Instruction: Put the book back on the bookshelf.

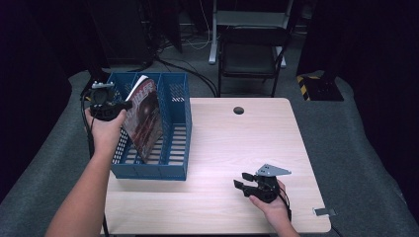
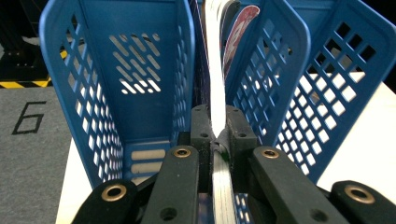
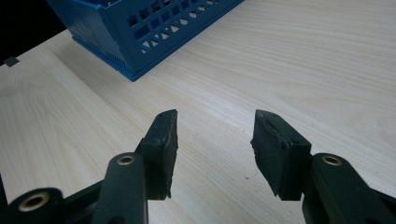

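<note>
A blue perforated file rack (image 1: 173, 133) with three slots stands on the left of the pale wooden table (image 1: 257, 148). A magazine with a dark red cover (image 1: 144, 118) leans tilted in the rack's middle slot. My left gripper (image 1: 123, 105) is shut on the magazine's upper edge, held from the left side of the rack. In the left gripper view the white page edges (image 2: 215, 93) run straight up between the closed jaws, between two blue dividers (image 2: 275, 79). My right gripper (image 1: 240, 181) rests low over the table's front right, open, with bare wood between its fingers (image 3: 163, 140).
A black chair (image 1: 252, 54) stands behind the table. A round cable hole (image 1: 238, 110) sits near the table's far edge. The rack's corner (image 3: 135, 42) lies beyond the right gripper. Grey floor mats surround the table; a small metal clip (image 1: 323, 212) lies at the front right edge.
</note>
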`<state>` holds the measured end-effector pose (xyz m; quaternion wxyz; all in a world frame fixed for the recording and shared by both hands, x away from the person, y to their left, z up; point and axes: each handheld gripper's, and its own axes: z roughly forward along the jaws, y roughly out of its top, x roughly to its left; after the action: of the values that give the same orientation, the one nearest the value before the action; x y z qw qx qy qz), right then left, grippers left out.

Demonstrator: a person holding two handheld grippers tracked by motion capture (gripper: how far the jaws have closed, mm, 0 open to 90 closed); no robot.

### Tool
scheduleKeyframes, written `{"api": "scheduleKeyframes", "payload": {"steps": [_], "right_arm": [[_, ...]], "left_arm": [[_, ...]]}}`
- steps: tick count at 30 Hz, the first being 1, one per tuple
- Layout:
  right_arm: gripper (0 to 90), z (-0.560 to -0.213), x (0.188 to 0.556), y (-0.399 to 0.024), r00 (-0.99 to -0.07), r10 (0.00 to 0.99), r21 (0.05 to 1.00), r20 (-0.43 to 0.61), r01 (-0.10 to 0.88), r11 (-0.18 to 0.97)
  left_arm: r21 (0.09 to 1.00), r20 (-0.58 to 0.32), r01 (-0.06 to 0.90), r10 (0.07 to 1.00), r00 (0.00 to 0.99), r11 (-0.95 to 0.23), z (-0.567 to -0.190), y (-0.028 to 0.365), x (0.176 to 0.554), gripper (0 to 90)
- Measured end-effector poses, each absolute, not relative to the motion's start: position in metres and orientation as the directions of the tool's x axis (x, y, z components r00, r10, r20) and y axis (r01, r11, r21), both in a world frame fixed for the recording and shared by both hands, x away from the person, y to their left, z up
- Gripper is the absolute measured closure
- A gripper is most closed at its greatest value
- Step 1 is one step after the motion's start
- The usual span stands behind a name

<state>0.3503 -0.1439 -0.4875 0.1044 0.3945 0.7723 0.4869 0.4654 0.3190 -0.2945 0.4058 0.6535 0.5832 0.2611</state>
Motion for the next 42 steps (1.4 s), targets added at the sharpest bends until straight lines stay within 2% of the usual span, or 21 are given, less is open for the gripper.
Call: {"api": "scheduleKeyframes", "payload": {"steps": [36,41,42], "right_arm": [[50.2,-0.487,0.349,-0.146,-0.673,0.708,0.841,0.215,0.496,0.217],[50.2,-0.487,0.349,-0.146,-0.673,0.710,0.838,0.207,0.497,0.227],[50.1,-0.487,0.349,-0.145,-0.675,0.707,0.839,0.208,0.495,0.226]], "left_arm": [[0.839,-0.148,0.541,0.979,0.140,0.049,-0.304,0.319,0.480,83.9],[0.839,-0.159,0.542,0.977,0.143,0.057,-0.305,0.318,0.477,81.2],[0.837,-0.168,0.544,0.975,0.147,0.062,-0.305,0.318,0.477,77.5]]}}
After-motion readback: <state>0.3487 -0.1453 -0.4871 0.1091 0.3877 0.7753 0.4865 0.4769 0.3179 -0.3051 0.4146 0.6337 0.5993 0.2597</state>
